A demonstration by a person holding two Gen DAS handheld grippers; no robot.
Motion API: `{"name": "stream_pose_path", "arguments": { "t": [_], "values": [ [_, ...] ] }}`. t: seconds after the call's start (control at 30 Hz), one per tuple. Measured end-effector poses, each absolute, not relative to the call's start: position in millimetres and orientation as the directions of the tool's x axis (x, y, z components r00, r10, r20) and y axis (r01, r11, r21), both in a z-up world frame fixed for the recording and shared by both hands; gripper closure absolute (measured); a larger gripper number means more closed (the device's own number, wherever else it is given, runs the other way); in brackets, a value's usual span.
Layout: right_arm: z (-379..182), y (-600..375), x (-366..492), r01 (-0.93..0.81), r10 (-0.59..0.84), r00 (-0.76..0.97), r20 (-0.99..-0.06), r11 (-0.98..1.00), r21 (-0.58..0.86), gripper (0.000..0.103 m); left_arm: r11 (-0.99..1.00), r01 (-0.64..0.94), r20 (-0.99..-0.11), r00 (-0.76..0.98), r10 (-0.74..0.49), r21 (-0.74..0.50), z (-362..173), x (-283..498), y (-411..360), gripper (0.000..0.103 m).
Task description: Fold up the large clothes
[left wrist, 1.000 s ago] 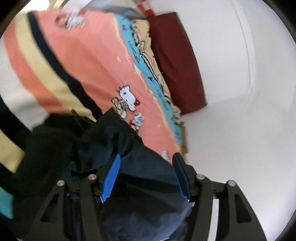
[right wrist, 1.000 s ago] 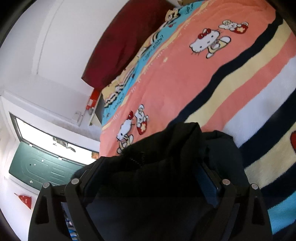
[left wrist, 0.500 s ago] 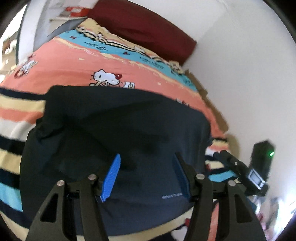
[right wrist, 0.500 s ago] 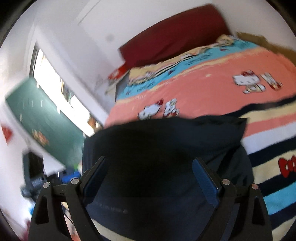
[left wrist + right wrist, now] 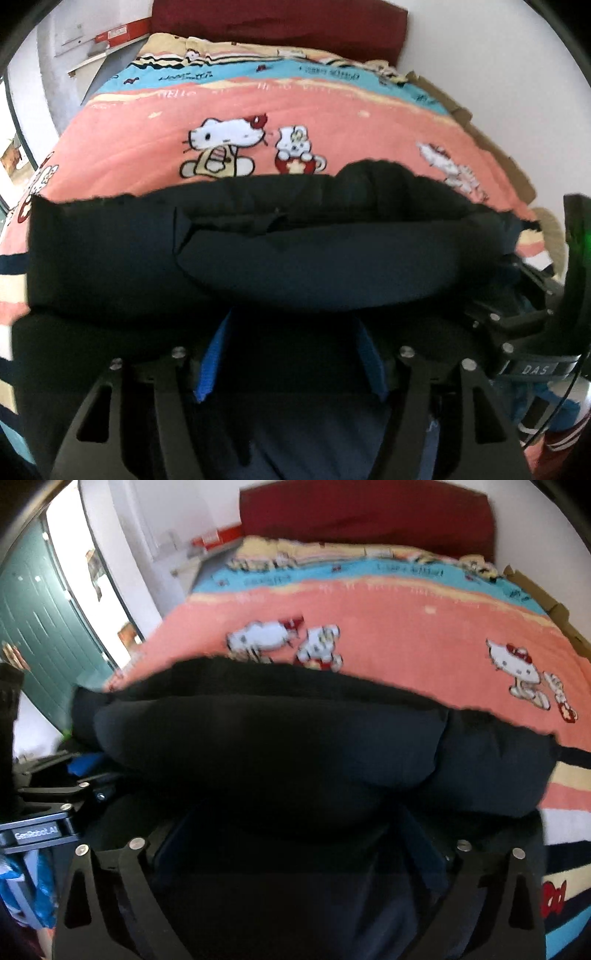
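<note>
A dark navy garment point(image 5: 314, 266) lies across the striped cartoon bedspread point(image 5: 295, 110), with a thick folded layer on top whose rounded edge faces me. My left gripper point(image 5: 291, 314) points down at it. Its blue pads point(image 5: 212, 362) stand apart and the jaws are opening; dark cloth lies between them and the fold hides the tips. In the right wrist view the same garment point(image 5: 258, 738) fills the middle. My right gripper point(image 5: 295, 812) is spread wide over it, still opening, with cloth between the fingers but not pinched. Each gripper shows at the edge of the other's view.
A dark red headboard point(image 5: 277, 22) closes the far end of the bed and a white wall point(image 5: 498, 74) runs along its right side. On the left are a shelf with a red box point(image 5: 118, 33), a window and a green door point(image 5: 33, 627).
Both views rolled upright and swung to face the headboard. The garment, bunched in the jaws a second ago, now lies spread with a folded layer on top. Both pairs of jaws have widened.
</note>
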State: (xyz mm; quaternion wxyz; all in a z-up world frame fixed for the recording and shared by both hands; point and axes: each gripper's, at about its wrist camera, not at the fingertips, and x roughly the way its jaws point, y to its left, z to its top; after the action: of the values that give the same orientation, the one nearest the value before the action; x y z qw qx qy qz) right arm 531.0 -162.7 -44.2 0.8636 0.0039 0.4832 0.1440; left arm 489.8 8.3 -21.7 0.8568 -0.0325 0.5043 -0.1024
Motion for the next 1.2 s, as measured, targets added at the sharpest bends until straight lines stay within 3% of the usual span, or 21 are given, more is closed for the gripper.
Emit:
{"name": "stream_pose_path", "arguments": {
  "t": [0.27,1.2],
  "values": [
    [-82,-165,550,-0.221,0.243,0.437,-0.866,0.962,0.158,0.0,0.983,0.112,-0.872,0.454,-0.181,-0.145,-53,505,8,0.04],
    [-109,-159,542,-0.197,0.206,0.466,-0.86,0.972,0.126,0.0,0.992,0.097,-0.876,0.467,-0.119,-0.084,-79,502,4,0.04]
  ]
}}
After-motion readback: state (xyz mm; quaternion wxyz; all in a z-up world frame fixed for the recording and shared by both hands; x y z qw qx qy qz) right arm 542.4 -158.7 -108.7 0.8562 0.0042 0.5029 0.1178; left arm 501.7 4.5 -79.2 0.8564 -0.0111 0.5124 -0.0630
